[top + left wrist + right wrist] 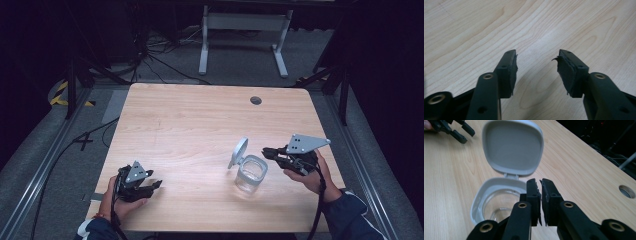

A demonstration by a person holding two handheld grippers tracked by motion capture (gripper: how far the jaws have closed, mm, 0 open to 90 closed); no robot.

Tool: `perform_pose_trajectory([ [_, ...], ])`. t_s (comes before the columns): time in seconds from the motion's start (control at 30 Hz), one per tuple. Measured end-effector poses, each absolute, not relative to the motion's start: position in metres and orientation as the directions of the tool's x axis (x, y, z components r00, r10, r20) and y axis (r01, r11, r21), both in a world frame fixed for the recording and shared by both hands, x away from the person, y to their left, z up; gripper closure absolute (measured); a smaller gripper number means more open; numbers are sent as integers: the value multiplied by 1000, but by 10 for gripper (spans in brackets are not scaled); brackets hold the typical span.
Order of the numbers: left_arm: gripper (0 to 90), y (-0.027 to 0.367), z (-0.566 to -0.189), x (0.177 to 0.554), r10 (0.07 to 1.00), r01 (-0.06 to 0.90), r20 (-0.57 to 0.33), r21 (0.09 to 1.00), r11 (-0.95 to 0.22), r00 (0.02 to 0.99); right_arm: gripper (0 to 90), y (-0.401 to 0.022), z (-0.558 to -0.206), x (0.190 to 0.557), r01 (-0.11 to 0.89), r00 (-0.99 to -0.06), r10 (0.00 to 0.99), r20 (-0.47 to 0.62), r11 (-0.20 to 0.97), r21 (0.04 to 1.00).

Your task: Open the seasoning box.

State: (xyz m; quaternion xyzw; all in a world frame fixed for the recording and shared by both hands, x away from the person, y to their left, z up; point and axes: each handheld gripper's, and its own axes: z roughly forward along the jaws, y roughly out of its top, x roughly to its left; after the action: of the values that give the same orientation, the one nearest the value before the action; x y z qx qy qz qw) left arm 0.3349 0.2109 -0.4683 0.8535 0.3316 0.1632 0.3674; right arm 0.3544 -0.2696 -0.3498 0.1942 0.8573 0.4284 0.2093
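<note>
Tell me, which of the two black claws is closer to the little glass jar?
The right gripper, at the right of the high view. Its tips sit right beside the jar with the flipped-up lid; the left gripper is far across the table.

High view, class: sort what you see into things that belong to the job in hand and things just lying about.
Belonging to the job:
clear jar
its grey hinged lid, standing open
right gripper, beside the jar's rim
left gripper, apart from the jar

Just lying about:
round hole in the table
white frame legs on the floor
floor cables
</note>
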Motion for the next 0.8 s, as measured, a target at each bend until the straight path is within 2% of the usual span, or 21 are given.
perform_pose_trajectory([
  [0.13,410,212,-473,339,692,466,20,726,-506,721,825,-283,-353,348,171,-822,532,-202,571,803],
  [0.43,325,206,-479,354,674,468,-16,732,-495,738,791,-313,-367,338,220,-786,579,-217,590,776],
  [0.57,273,206,-480,356,674,470,-17,730,-497,739,741,-327,-381,337,254,-780,591,-205,599,759],
  [0.8,243,204,-481,357,680,475,-20,730,-492,733,640,-347,-402,335,303,-761,620,-189,598,742],
])
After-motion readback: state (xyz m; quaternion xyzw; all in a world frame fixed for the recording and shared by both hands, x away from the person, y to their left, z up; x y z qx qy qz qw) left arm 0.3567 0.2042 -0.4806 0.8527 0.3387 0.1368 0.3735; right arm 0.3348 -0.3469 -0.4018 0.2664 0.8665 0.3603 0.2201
